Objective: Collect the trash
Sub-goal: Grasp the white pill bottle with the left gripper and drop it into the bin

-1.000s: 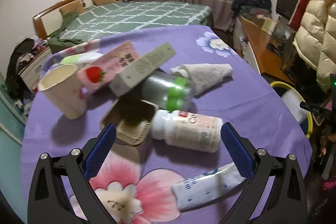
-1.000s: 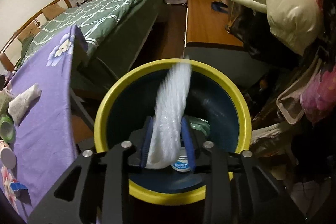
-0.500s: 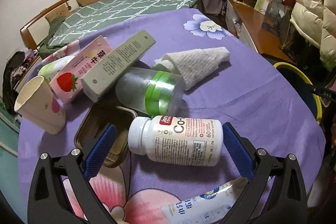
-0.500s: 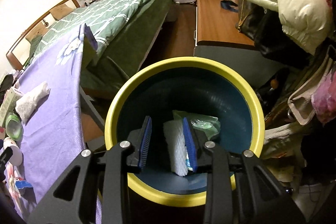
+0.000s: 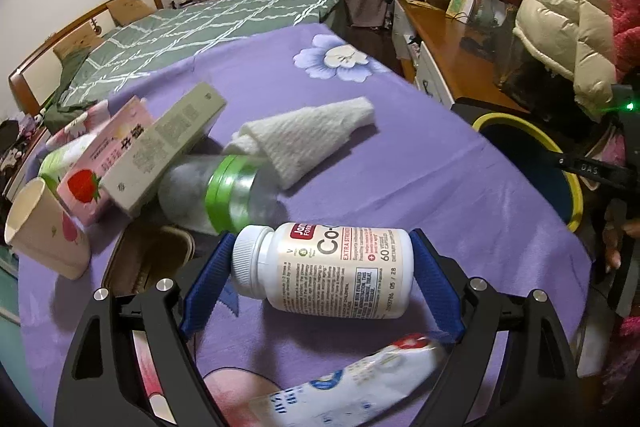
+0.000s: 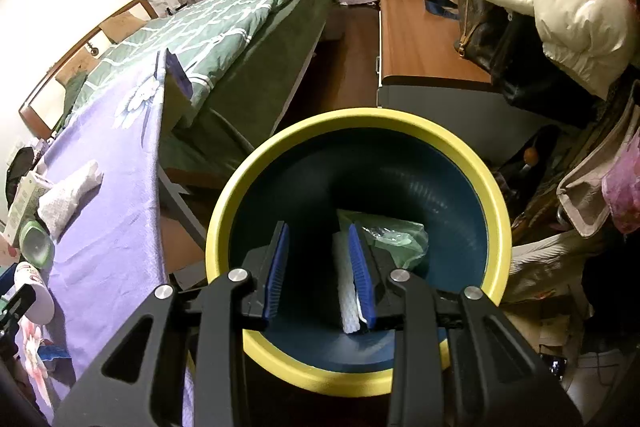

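Pill bottle (image 5: 332,267) is lying on its side on the purple-clothed desk (image 5: 400,155), near the edge closest to the camera, cap end pointing toward the left edge. Left hand-held gripper (image 5: 320,283) is closing around it lengthwise: one blue pad is meeting the white cap, the other is sitting at the bottle's base, though firm contact is not certain yet. Judging by look, the bottle is rigid plastic with a smooth glossy label, probably light; an end-to-end hold is risking slip or pivot, so a hold across the straight labelled body would likely be steadier. A soft pouch (image 5: 352,387) is lying just beside it, nearer the camera, and a clear green-banded bottle (image 5: 224,191) is lying just behind it.

Right hand-held gripper (image 6: 320,267) is hovering over the yellow-rimmed bin (image 6: 280,155) beside the desk, jaws parted with nothing pinched; a white wrapper (image 6: 346,291) is lying in the bin, seen alongside one pad.
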